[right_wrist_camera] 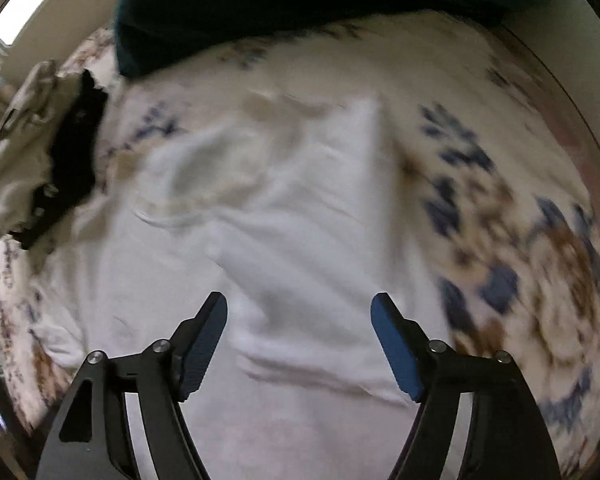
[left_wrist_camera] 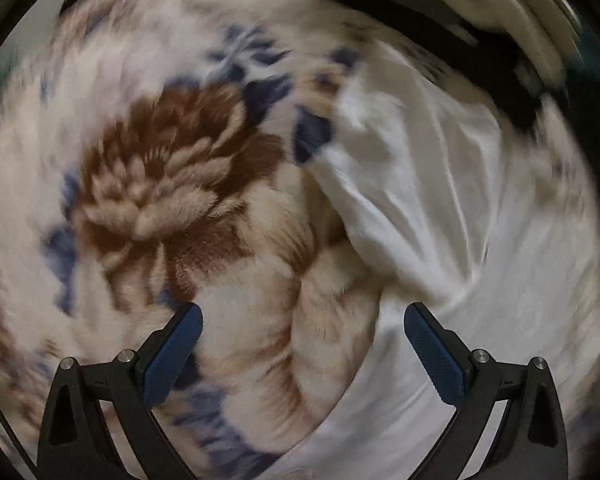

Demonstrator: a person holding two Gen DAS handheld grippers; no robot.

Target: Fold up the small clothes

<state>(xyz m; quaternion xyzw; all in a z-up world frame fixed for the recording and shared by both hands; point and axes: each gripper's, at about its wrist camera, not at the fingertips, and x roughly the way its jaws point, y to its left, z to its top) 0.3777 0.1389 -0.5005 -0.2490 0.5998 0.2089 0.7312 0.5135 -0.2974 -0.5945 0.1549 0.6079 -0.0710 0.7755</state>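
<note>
A white garment [right_wrist_camera: 300,248] lies spread and creased on a floral fleece blanket [right_wrist_camera: 520,220]. In the left wrist view the white garment [left_wrist_camera: 440,200] fills the right half, its edge lying over the blanket [left_wrist_camera: 160,168]. My left gripper [left_wrist_camera: 303,316] is open and empty, just above the blanket beside the garment's edge. My right gripper [right_wrist_camera: 299,308] is open and empty, directly over the middle of the garment. Both views are motion-blurred.
A dark green cloth or pillow [right_wrist_camera: 300,4] lies at the far side of the bed. A pile of black and cream clothes [right_wrist_camera: 48,152] sits at the far left; it also shows in the left wrist view [left_wrist_camera: 480,52]. A window [right_wrist_camera: 28,4] is at upper left.
</note>
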